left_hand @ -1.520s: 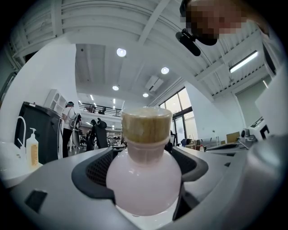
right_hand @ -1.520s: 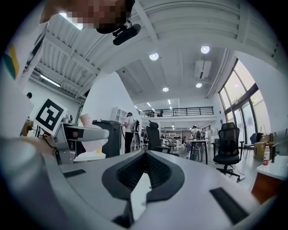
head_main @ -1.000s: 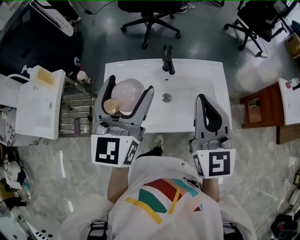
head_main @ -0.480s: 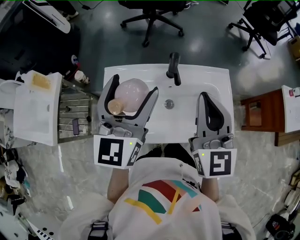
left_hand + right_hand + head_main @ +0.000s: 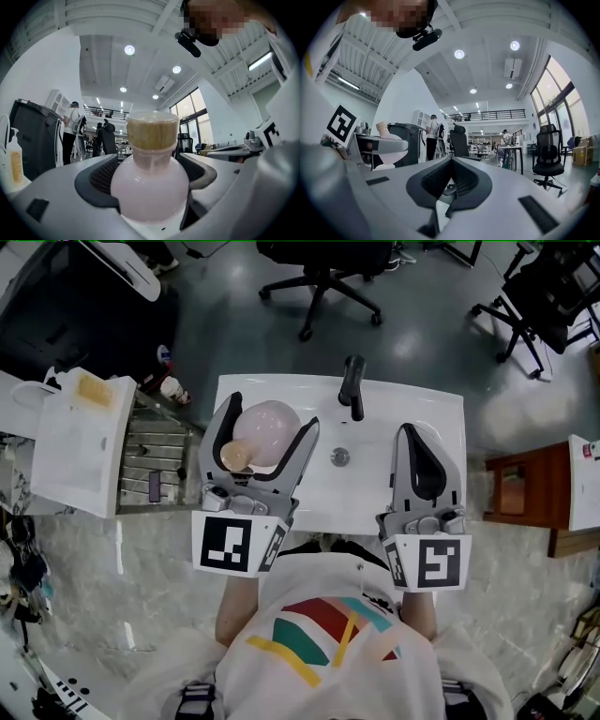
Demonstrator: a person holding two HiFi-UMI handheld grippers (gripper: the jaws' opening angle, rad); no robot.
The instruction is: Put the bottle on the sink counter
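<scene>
Grippers have edged toward the faucet [image 5: 352,385]: left gripper [image 5: 270,416] fingers pinch the pink bottle [image 5: 150,187] at its smooth round belly, likely slippery, fragile; right gripper [image 5: 411,433] fingers pressed together.

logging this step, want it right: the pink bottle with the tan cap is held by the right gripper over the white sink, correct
Not quite: the left gripper holds it. The left gripper view shows the pink bottle with the tan cap between its fingers; it is over the white sink.

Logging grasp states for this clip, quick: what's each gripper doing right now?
Left gripper: closed on the pink bottle.
Right gripper: closed, holding nothing.
</scene>
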